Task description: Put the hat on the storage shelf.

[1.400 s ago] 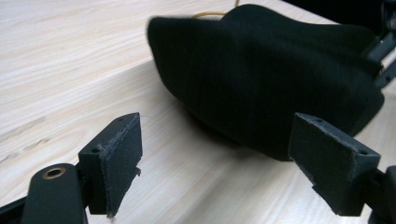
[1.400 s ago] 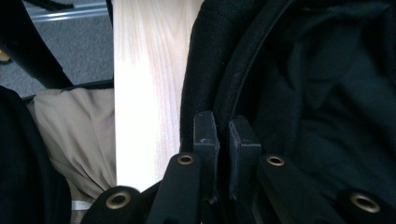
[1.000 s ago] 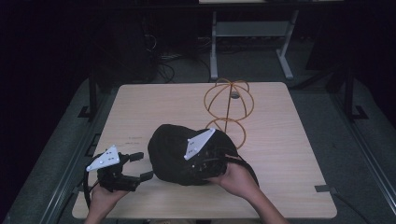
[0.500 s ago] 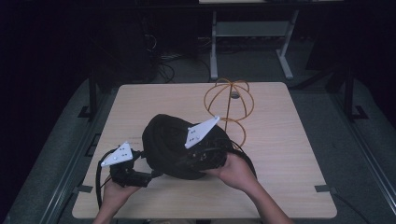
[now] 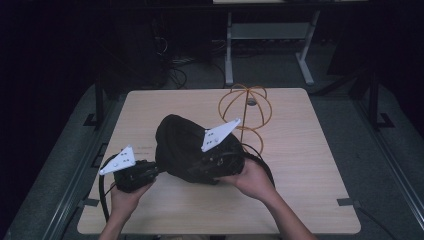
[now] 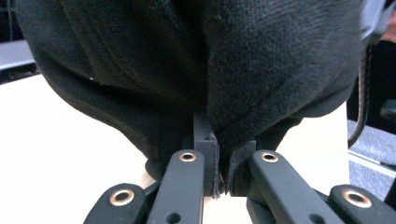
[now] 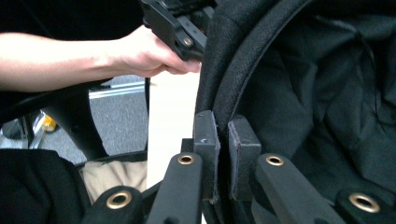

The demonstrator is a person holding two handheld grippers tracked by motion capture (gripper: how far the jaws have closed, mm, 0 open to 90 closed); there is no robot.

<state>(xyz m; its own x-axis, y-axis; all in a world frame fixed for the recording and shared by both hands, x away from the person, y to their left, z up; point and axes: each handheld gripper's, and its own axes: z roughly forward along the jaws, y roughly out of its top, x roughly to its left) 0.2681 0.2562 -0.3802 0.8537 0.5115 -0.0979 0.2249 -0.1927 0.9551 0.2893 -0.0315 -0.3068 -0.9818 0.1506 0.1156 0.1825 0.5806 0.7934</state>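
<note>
Hat hangs above the counter between both grippers; left gripper has just closed on its left rim, right gripper pinches the right rim, stand lies behind

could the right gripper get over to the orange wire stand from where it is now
Probably not as things stand. The right gripper is shut on the rim of the black hat, and the left gripper pinches its other edge. The orange wire stand sits just behind on open table, so the path looks free once the hat is released.
</note>
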